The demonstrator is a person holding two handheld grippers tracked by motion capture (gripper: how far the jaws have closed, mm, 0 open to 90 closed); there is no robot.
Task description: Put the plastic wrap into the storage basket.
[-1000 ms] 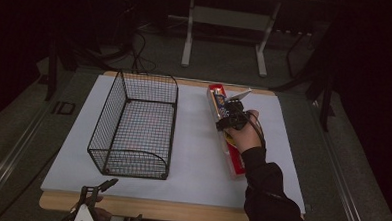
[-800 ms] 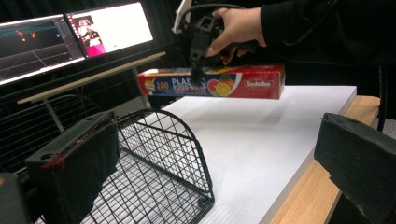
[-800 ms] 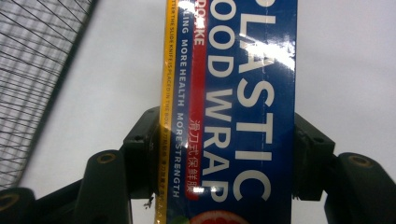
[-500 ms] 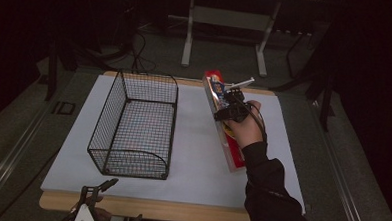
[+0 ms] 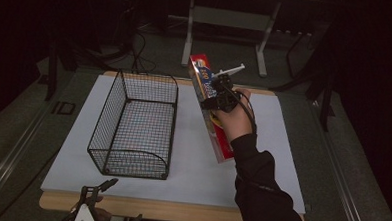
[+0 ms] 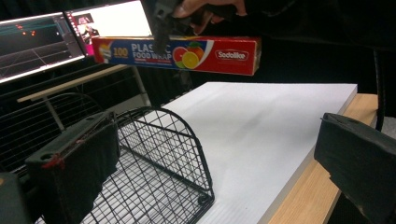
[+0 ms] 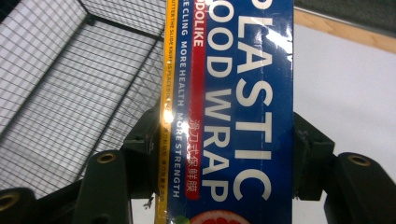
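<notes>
A white rectangular table mat (image 5: pixel 145 188) carries a black wire basket (image 5: pixel 136 123) at its left. To the basket's right, a long red-and-blue plastic wrap box (image 5: pixel 207 98) hangs lifted above the mat, clamped by the right gripper (image 5: pixel 216 91). The left gripper (image 5: pixel 92 206) waits at the near edge, jaws apart.

The long box of plastic wrap (image 5: pixel 211 108) is red and blue with big white letters, a yellow stripe and pictures of orange fruit slices. The wire basket (image 5: pixel 136 125) is black with a grid of little squares, near the left edge of the white board (image 5: pixel 272 159), which has a light wood edge. The person's sleeve (image 5: pixel 260 193) is black.
</notes>
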